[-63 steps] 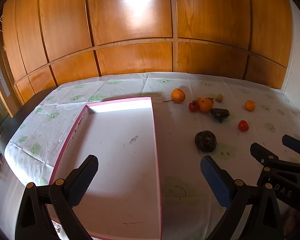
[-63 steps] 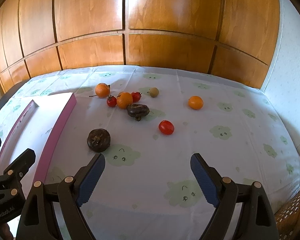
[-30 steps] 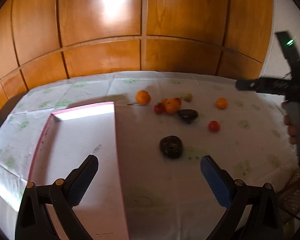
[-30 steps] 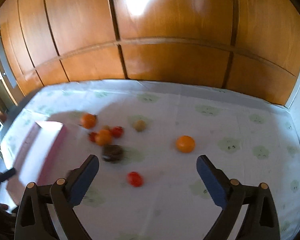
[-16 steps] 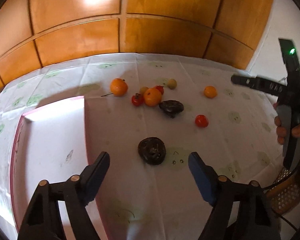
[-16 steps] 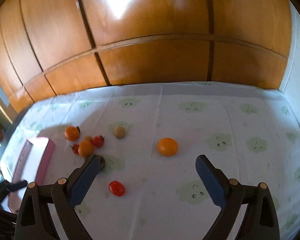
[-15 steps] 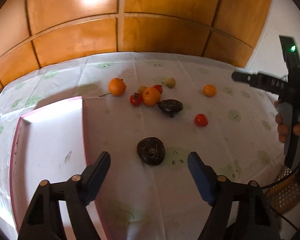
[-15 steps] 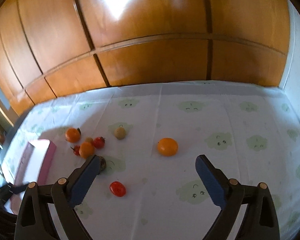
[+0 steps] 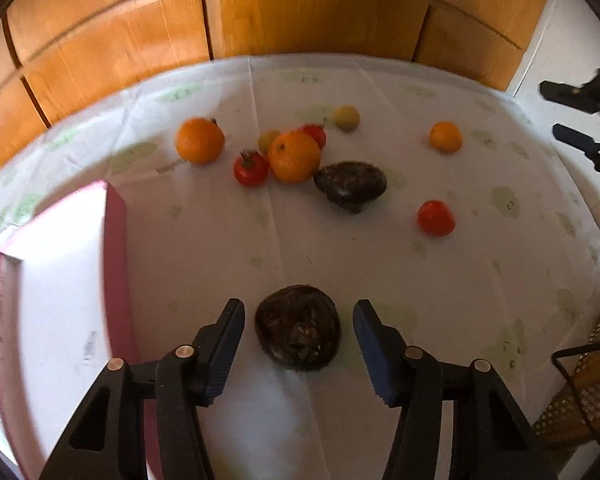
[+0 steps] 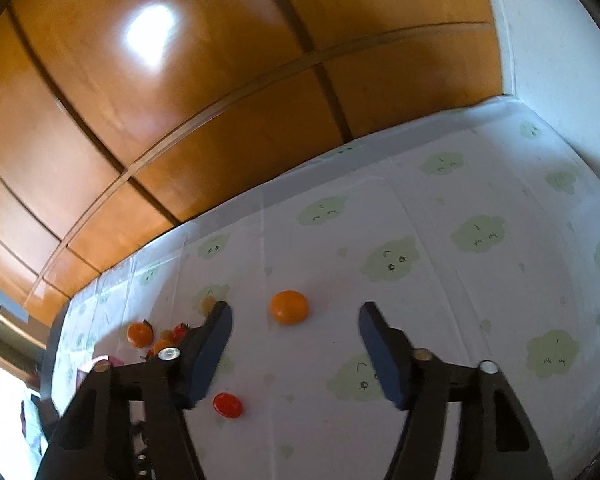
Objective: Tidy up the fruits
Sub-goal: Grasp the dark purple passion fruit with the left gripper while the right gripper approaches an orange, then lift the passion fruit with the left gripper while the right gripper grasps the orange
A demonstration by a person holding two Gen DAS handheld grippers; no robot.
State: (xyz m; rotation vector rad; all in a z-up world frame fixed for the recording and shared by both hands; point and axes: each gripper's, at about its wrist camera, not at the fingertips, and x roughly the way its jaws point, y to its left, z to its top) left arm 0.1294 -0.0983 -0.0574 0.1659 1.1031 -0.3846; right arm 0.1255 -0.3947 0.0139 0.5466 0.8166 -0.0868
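Observation:
In the left wrist view my left gripper is open, with a dark wrinkled fruit lying on the cloth between its fingers, untouched. Beyond it lie another dark fruit, two oranges, a small tomato, a red tomato and a small orange. My right gripper is open and empty, held above the small orange. The red tomato shows lower left in that view.
A pink-rimmed white tray lies left of the left gripper. The table has a white cloth with green cloud prints, backed by a wooden panel wall. A wicker chair stands off the right edge.
My left gripper moved forward and down, so the dark wrinkled fruit now sits between its fingers. My right gripper rose, tilted and closed in on the small orange.

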